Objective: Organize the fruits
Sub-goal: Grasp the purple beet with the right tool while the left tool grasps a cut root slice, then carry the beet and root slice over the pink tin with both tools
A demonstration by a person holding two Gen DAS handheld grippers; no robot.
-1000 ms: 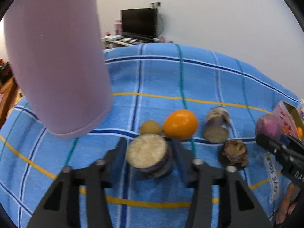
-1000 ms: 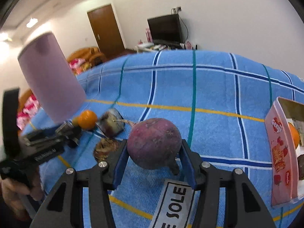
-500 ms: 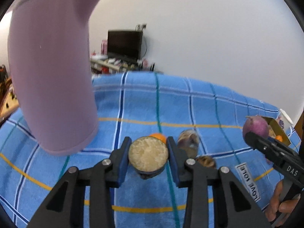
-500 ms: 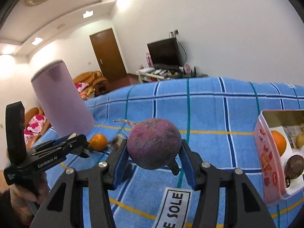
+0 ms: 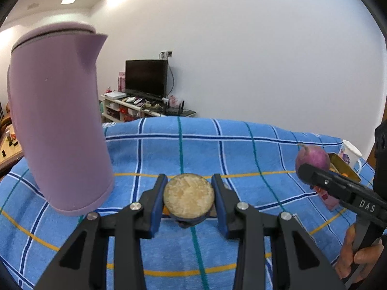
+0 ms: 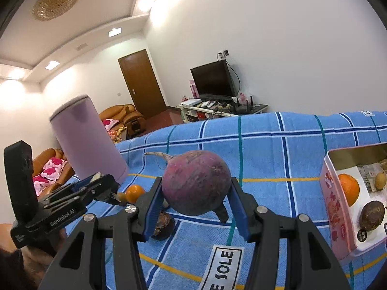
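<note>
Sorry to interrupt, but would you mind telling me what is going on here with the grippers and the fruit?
A person is sorting fruit on a blue checked cloth with a handheld gripper in each hand. The right gripper is shut on a purple beet, held above the cloth. The left gripper is shut on a cut round piece, pale face towards its camera. A pink box at the right holds an orange and other pieces. Another orange lies on the cloth near a lilac kettle.

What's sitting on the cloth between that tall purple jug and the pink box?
In the right wrist view, between jug and box lie an orange and a dark fruit; the right claw holds a beet above.
</note>
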